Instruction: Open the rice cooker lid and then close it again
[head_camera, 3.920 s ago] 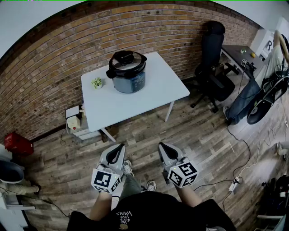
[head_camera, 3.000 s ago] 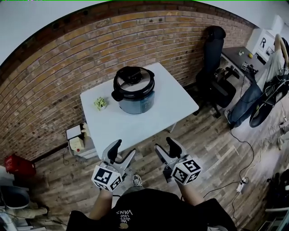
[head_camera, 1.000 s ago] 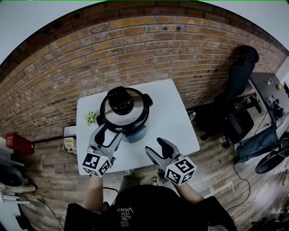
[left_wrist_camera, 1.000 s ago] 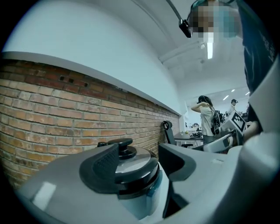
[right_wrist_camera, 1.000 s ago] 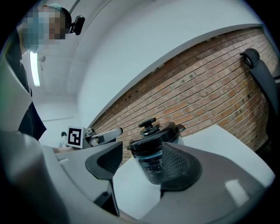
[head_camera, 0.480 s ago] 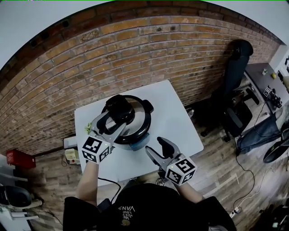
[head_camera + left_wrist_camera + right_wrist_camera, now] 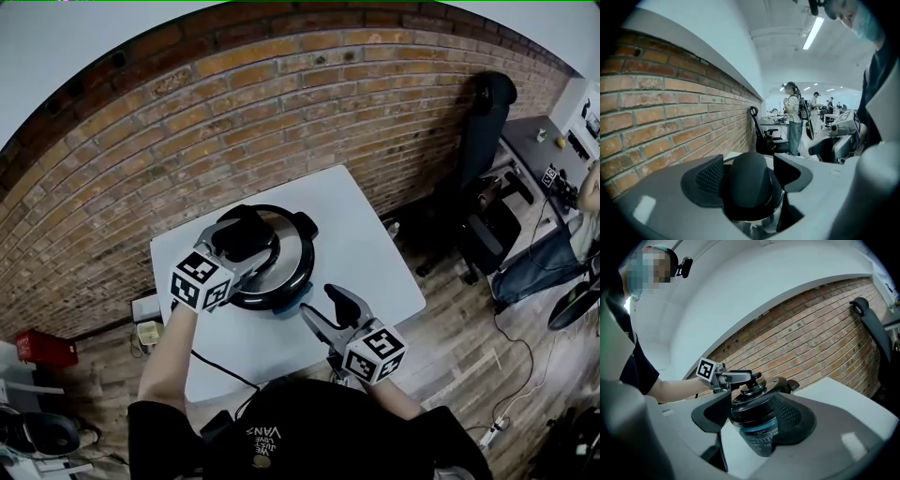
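Rice cooker lid (image 7: 291,247) is not lifted yet. Its knob (image 7: 749,185) is flanked by opening left fingers (image 7: 710,176); right fingers (image 7: 792,418) are spread, empty

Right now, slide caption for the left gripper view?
Left gripper, jaws opening, straddles the black rice cooker lid knob; brick wall at left.

On the white bench (image 7: 375,253) a cooker (image 7: 292,281) is seen, its lid knob (image 7: 246,234) flanked by the opening left tongs (image 7: 253,242); the right tongs (image 7: 317,302) are held open nearby.
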A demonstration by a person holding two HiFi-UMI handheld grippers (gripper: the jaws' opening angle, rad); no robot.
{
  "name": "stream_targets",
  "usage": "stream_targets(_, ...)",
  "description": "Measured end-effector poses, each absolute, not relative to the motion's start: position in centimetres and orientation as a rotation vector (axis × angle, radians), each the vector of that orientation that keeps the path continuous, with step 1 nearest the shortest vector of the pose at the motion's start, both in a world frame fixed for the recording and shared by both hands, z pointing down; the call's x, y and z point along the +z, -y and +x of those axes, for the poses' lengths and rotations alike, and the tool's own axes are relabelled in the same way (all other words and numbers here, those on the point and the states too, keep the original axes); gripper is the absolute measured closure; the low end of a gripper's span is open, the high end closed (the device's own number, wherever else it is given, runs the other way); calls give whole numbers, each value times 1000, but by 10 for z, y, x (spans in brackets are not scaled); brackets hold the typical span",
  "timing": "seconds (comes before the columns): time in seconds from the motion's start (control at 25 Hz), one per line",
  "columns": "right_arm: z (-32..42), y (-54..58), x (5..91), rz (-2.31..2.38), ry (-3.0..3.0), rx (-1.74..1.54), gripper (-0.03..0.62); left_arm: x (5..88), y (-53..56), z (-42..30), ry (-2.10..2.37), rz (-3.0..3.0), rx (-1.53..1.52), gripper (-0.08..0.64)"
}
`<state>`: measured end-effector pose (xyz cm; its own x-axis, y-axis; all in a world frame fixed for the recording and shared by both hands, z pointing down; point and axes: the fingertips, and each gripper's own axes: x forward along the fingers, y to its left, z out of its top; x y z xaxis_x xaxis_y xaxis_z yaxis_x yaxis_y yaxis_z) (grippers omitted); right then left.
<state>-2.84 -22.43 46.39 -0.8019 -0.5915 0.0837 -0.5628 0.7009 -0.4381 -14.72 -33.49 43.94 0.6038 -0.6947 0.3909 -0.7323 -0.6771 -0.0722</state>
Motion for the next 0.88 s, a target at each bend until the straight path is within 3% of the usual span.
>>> stream_targets(0.48, -17, 230, 471, -994, -2817, -739, 319, 469, 346, -137, 1049, 2660, 864, 252)
stream_targets(0.88, -9, 216, 479, -899, -2883, -765, 321, 468, 345, -138, 1050, 2686, 883, 265)
